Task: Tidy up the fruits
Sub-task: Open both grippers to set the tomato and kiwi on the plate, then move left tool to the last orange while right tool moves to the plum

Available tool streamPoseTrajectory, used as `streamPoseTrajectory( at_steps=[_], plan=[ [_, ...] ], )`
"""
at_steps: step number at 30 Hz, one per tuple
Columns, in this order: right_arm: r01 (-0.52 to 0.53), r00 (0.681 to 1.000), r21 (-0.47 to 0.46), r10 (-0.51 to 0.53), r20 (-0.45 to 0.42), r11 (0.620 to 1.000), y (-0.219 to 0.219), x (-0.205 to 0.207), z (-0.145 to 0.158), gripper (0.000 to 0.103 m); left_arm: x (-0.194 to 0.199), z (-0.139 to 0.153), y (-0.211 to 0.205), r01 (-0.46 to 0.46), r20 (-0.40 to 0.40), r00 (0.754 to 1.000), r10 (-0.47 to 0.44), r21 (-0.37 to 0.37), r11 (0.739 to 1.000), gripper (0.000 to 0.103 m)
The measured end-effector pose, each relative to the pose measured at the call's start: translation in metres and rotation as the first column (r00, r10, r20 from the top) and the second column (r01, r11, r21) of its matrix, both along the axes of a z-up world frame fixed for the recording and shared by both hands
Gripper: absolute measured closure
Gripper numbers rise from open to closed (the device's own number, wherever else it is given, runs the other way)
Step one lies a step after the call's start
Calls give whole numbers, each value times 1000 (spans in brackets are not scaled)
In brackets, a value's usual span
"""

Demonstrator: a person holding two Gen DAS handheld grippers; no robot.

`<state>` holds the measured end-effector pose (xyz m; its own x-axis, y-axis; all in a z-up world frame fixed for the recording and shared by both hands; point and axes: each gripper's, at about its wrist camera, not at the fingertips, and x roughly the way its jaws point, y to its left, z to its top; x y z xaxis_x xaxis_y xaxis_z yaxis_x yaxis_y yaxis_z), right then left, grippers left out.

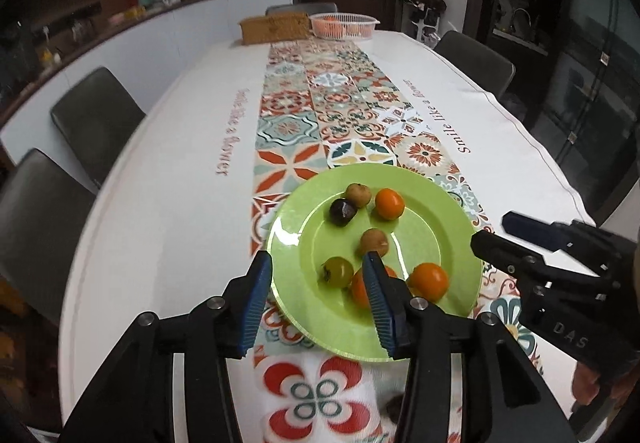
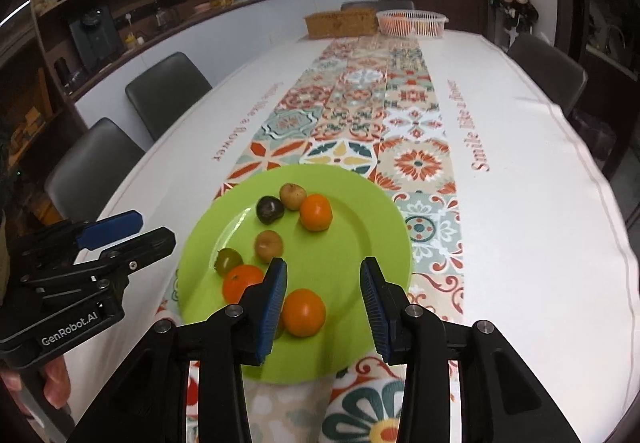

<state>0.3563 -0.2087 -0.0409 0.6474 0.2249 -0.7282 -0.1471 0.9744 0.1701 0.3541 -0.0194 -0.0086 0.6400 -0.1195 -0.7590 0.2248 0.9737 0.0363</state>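
A green plate [image 1: 432,199] [image 2: 360,211] on the patterned table runner holds several small fruits: three oranges [image 1: 389,203] [image 2: 303,311], a dark plum [image 1: 342,211] [image 2: 270,209], two brown fruits [image 1: 374,241] [image 2: 269,245] and a greenish one [image 1: 337,271] [image 2: 226,259]. My left gripper [image 1: 318,275] is open and empty, hovering over the plate's near left part. My right gripper [image 2: 325,279] is open and empty above the plate's near side, with an orange just beside its left finger. Each gripper shows in the other's view [image 1: 492,231] [image 2: 152,229].
A white slatted basket [image 1: 343,25] [image 2: 412,21] holding orange fruit and a woven box [image 1: 275,27] [image 2: 340,23] stand at the table's far end. Grey chairs [image 1: 96,119] [image 2: 166,91] line both sides. A dark fruit [image 1: 394,409] lies on the runner under my left gripper.
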Motion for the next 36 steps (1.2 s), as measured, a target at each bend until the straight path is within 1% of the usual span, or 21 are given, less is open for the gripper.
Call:
streamPoseTrajectory(
  at_steps=[2,6,8,11,13,16,20,25,30,36],
  plan=[
    [-12,999,-12,13,30,1000,3,-12,10,57,-11,8,1,0,20,1000,0,5,1000,56],
    [-45,996,-23,46,77,999,8,-35,26,56,-37,25,6,-5,65,998,6,-6,1000,49],
    [-64,993,-23,66,98,998,12,-46,33,52,-49,31,8,-5,88,996,5,-5,1000,47],
    [-99,986,-30,102,130,995,19,-67,42,52,-70,41,9,-1,124,992,2,-5,1000,44],
    [-120,982,-32,124,140,992,22,-77,45,52,-84,47,11,-7,149,989,8,-5,1000,39],
    [-158,974,-39,162,157,987,28,-92,50,52,-103,50,15,-10,168,986,12,-13,1000,38],
    [-195,966,-53,201,163,979,33,-106,51,52,-124,46,22,-9,167,986,15,-34,999,38],
    [-236,952,-88,248,178,968,38,-124,47,52,-151,36,26,-15,187,982,18,-21,1000,37],
    [-268,938,-123,288,193,956,44,-138,37,52,-168,25,26,-30,204,978,31,-10,999,37],
    [-330,913,-174,361,189,928,53,-152,22,52,-184,6,27,-51,196,979,57,-31,998,37]
  ],
)
